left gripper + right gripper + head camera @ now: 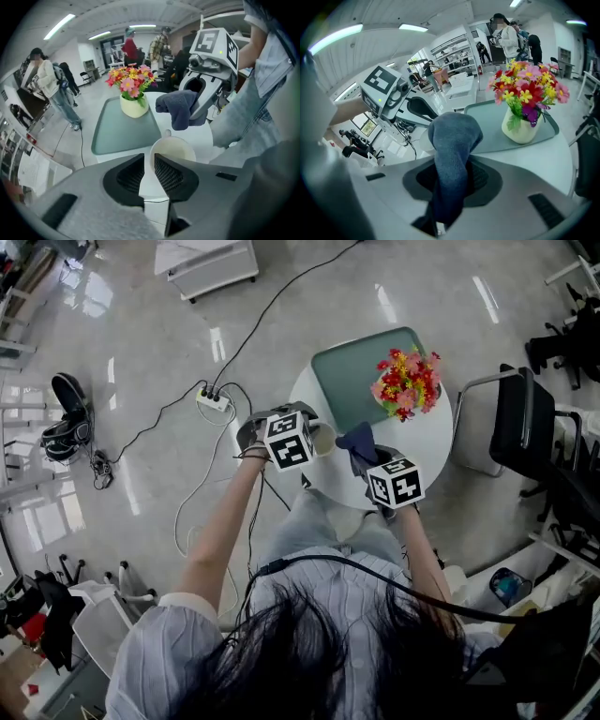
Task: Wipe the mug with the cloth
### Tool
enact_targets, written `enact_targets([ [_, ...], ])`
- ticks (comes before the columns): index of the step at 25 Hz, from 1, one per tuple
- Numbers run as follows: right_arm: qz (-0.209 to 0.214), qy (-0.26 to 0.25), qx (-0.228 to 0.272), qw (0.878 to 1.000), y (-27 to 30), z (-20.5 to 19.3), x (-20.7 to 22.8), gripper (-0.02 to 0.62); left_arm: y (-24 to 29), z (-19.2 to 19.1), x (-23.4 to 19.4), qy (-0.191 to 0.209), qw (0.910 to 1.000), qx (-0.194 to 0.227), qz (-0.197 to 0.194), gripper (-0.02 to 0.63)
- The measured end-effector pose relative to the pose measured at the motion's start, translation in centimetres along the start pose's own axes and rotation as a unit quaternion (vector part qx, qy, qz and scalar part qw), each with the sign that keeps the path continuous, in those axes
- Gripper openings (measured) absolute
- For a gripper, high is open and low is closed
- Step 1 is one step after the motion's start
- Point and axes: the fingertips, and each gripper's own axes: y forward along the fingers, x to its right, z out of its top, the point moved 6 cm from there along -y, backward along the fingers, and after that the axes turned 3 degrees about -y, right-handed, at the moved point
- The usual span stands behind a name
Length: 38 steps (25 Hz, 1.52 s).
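Glossy pale floor with trailing cables surrounds a small round white table (429, 444), which carries a green tray (356, 371) and a pot of bright flowers (406, 382).

The mug (174, 149) is at the near edge of the table, in front of the tray, with its cream inside turned up toward the left gripper view. The left hand-held gripper (149, 159) has its jaws drawn almost together on the near wall of the mug. One jaw looks to sit inside the rim and the other outside, so I judge it to be gripping the mug rather than merely resting beside it.

The right hand-held gripper (452, 168) is closed on the blue cloth (454, 136), which bulges out past the jaw tips in a rounded wad.

The coming wipe turns on one relation. In the head view the cloth lies just to the right of the mug and close beside it. From the left gripper view it hangs above the far side of the mug's mouth, seemingly not yet touching. The right hand is the one that has to close that gap, bringing the wad down and across toward the open mouth while the left holds the mug steady.
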Motion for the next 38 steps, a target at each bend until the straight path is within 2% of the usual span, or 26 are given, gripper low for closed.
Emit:
enact_targets([
  [2, -0.004, 0.009, 0.004, 1.0, 0.3, -0.1, -0.3, 0.101, 0.6, 0.2, 0.3, 0.031, 0.9993, -0.017, -0.012, 0.055],
  [8, 0.001, 0.029, 0.002, 1.0, 1.6, -0.2, -0.7, 0.101, 2.7, 0.1, 0.7, 0.077, 0.9942, -0.068, -0.033, 0.054],
  [11, -0.003, 0.028, -0.005, 1.0, 2.3, -0.8, -0.4, 0.101, 3.7, 0.1, 0.6, 0.089, 0.9921, -0.083, -0.031, 0.054],
  [13, -0.004, 0.031, -0.009, 0.999, 2.6, -1.4, -0.4, 0.101, 4.0, 0.0, 0.7, 0.08, 0.993, -0.081, -0.031, 0.052],
  [18, 0.005, 0.078, -0.001, 0.997, 3.5, -2.5, 0.0, 0.101, 3.2, -0.4, 0.5, 0.009, 0.9986, -0.044, -0.027, 0.044],
  [21, 0.004, 0.127, 0.01, 0.992, 3.9, -3.3, 0.6, 0.101, 3.1, -0.7, 0.8, -0.063, 0.9977, -0.017, -0.019, 0.046],
  [23, -0.003, 0.153, 0.011, 0.988, 4.0, -3.9, 0.9, 0.101, 2.8, -0.9, 0.8, -0.119, 0.9928, -0.001, -0.009, 0.046],
  [25, -0.004, 0.16, 0.009, 0.987, 4.1, -4.2, 1.0, 0.101, 2.6, -1.1, 0.7, -0.17, 0.9853, 0.013, 0.005, 0.046],
  [29, -0.01, 0.142, -0.002, 0.99, 4.5, -4.3, 0.8, 0.101, 2.1, -1.7, 0.4, -0.254, 0.9663, 0.029, 0.029, 0.046],
  [32, -0.011, 0.125, -0.008, 0.992, 4.6, -4.2, 0.7, 0.101, 1.4, -2.0, 0.3, -0.311, 0.9488, 0.041, 0.041, 0.046],
  [38, -0.005, 0.088, -0.019, 0.996, 5.1, -4.3, 0.0, 0.101, 1.1, -2.9, 0.8, -0.398, 0.9126, 0.064, 0.069, 0.048],
])
